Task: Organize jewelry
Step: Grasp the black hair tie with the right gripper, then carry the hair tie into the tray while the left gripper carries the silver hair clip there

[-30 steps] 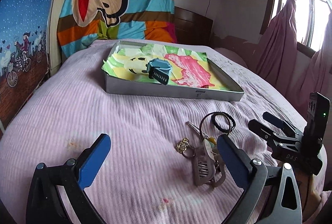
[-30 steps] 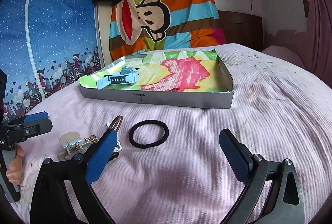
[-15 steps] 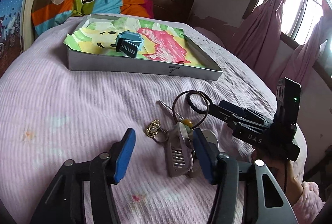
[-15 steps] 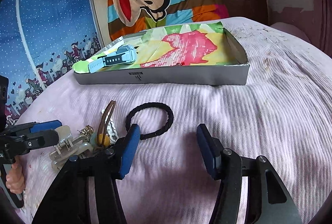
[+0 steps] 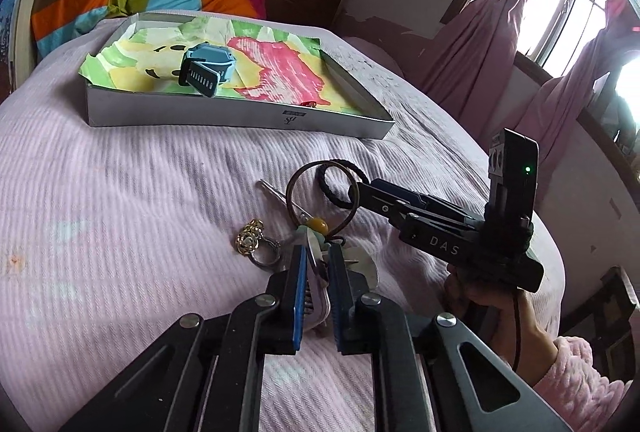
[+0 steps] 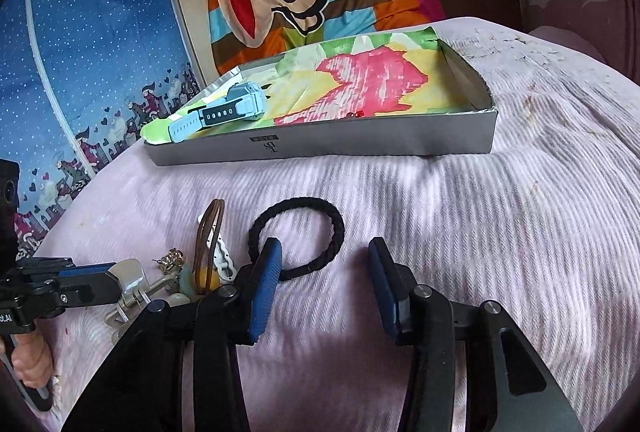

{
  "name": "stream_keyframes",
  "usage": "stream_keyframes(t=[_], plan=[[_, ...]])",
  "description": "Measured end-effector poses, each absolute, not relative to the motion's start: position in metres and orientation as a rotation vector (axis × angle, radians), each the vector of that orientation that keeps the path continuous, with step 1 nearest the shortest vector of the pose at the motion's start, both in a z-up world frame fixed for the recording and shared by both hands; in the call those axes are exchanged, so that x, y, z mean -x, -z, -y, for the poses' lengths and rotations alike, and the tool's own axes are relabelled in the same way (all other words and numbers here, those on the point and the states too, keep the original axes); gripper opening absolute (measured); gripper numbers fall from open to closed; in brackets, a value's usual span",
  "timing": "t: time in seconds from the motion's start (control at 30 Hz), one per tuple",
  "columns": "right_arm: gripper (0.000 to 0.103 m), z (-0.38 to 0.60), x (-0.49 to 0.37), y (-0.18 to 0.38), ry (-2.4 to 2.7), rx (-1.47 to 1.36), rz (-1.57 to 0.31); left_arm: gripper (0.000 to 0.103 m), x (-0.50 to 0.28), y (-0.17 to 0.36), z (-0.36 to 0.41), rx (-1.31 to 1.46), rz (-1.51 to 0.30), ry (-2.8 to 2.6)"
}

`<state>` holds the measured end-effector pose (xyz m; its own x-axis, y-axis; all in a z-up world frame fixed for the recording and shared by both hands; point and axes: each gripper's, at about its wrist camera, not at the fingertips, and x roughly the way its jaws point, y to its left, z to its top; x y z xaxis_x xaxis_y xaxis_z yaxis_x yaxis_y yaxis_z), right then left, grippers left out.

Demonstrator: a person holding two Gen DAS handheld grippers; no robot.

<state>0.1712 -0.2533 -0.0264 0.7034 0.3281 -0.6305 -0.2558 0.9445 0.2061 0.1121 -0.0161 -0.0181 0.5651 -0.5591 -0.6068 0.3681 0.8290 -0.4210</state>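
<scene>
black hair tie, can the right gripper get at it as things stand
Probably yes: the right gripper is open, its fingers straddling the near edge of the black hair tie, which lies flat on the bedspread with nothing covering it.

My L gripper [image 5: 318, 264] low, pads nearly together, clamped on hair claw clip [image 5: 316, 288]. My R gripper [image 6: 324, 272] low, jaws apart, nothing held. R hand [image 5: 496, 302] wraps its handle.
</scene>
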Motion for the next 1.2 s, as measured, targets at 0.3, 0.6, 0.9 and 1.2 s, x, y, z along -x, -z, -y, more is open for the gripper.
stream_keyframes(t=[0.3,0.6,0.9,1.2], plan=[[0.006,0.252,-0.174,0.031,-0.344,-0.115,-0.735,0.005,-0.111,0.016,0.021,0.28,-0.8,0.568],[0.005,0.253,-0.167,0.022,-0.342,-0.11,-0.673,0.004,-0.102,0.003,0.027,0.258,-0.724,0.559],[0.005,0.257,-0.157,0.001,-0.34,-0.133,-0.565,0.004,-0.107,-0.024,0.021,0.294,-0.604,0.512],[0.005,0.266,-0.155,-0.031,-0.299,-0.157,-0.431,0.004,-0.129,-0.046,0.029,0.318,-0.509,0.449]])
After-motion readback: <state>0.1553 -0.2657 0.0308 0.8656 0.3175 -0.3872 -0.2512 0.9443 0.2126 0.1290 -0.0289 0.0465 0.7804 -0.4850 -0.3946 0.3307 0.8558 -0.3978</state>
